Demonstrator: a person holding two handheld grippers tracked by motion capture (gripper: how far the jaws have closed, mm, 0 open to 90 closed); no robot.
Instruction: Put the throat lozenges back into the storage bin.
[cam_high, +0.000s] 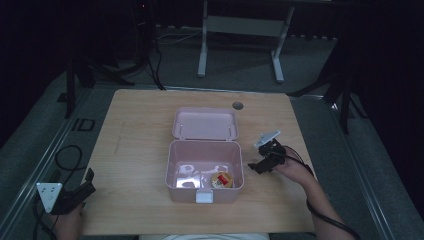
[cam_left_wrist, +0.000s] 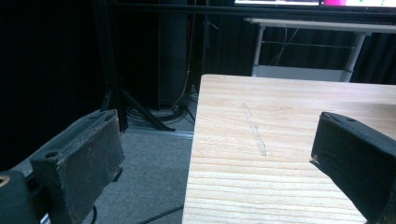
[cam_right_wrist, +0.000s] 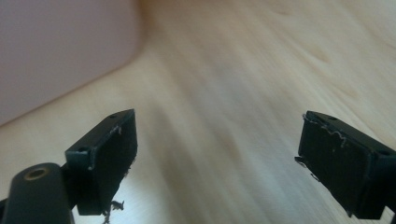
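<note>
A pink plastic box (cam_high: 204, 170) stands open at the middle of the wooden table (cam_high: 135, 145), its lid (cam_high: 205, 123) laid back. Inside, near the front right, lies a small round item with a red and yellow top (cam_high: 221, 179). My right gripper (cam_high: 256, 167) is just right of the box, open and empty, with its jaws pointing at the box wall (cam_right_wrist: 56, 51). In the right gripper view its jaws (cam_right_wrist: 217, 158) hang over bare wood. My left gripper (cam_high: 86, 184) rests at the table's front left corner, open and empty, over the table edge (cam_left_wrist: 191, 154).
A round grommet hole (cam_high: 237, 105) sits at the table's back edge. Another table's white legs (cam_high: 202, 45) stand on the floor behind. Cables (cam_high: 67, 157) lie on the floor to the left. Dark curtains surround the area.
</note>
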